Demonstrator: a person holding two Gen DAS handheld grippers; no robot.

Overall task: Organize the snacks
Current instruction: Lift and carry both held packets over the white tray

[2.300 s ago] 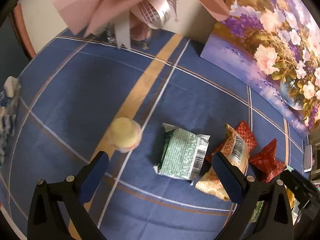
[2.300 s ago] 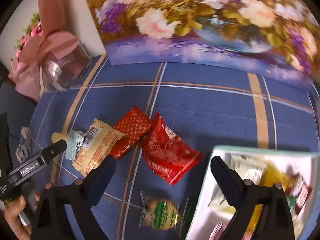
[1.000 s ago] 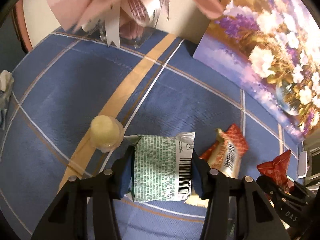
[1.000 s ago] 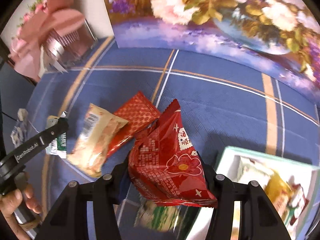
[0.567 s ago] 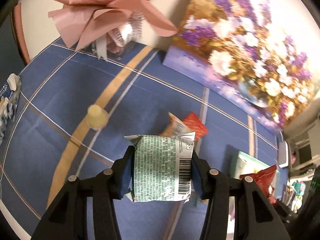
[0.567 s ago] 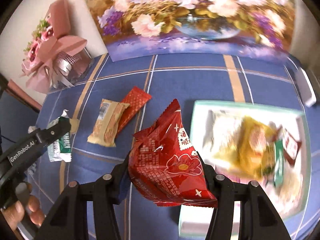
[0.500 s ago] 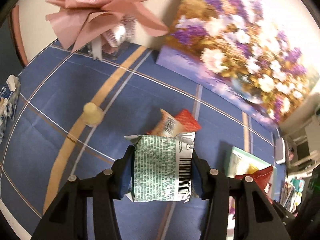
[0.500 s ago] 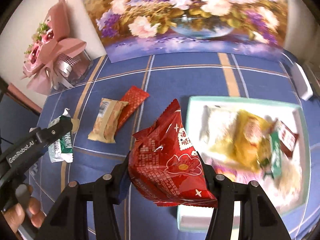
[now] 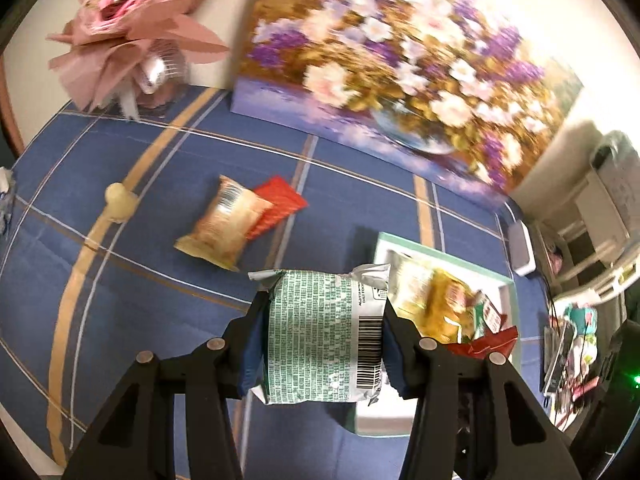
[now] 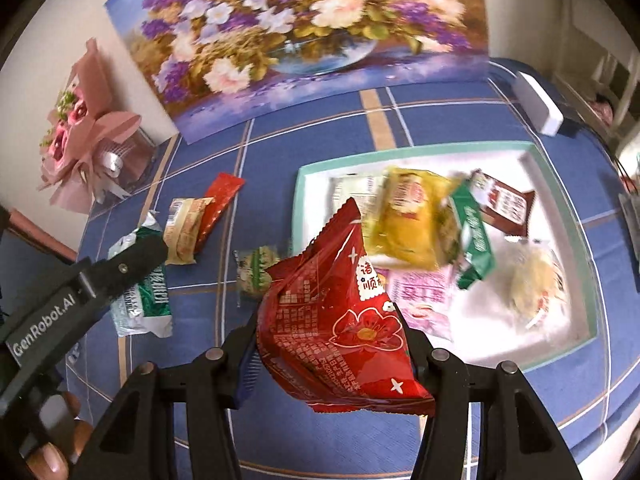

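The left claw (image 9: 326,334) is clamped on a green-and-white snack packet (image 9: 324,332), its pads pressing the two long sides so the packet sits crosswise between them at lower centre of the left wrist view. The packet looks light and puffy, a soft foil pillow that dents under the pads; the crimped ends are slippery, so the middle of the body is the sounder place to grip. The right claw (image 10: 332,340) is closed on a red triangular pouch (image 10: 340,316), which fills the lower middle of the right wrist view and rises above the pads toward its peaked top corner. It seems just as light and crinkly, likely holding something brittle, so a hard squeeze could crush it.

The white tray with a mint rim (image 10: 560,172) lies in the right half of the right wrist view, beyond and to the right of the red pouch, already carrying several packets. In the left wrist view it sits right of the green packet, though blur makes its contents hard to sort. On the blue checked table (image 9: 160,280), a beige packet (image 9: 226,222) overlapping a red flat packet (image 9: 280,204) and a small round sweet (image 9: 118,200) remain at mid-left, well apart from both claws.
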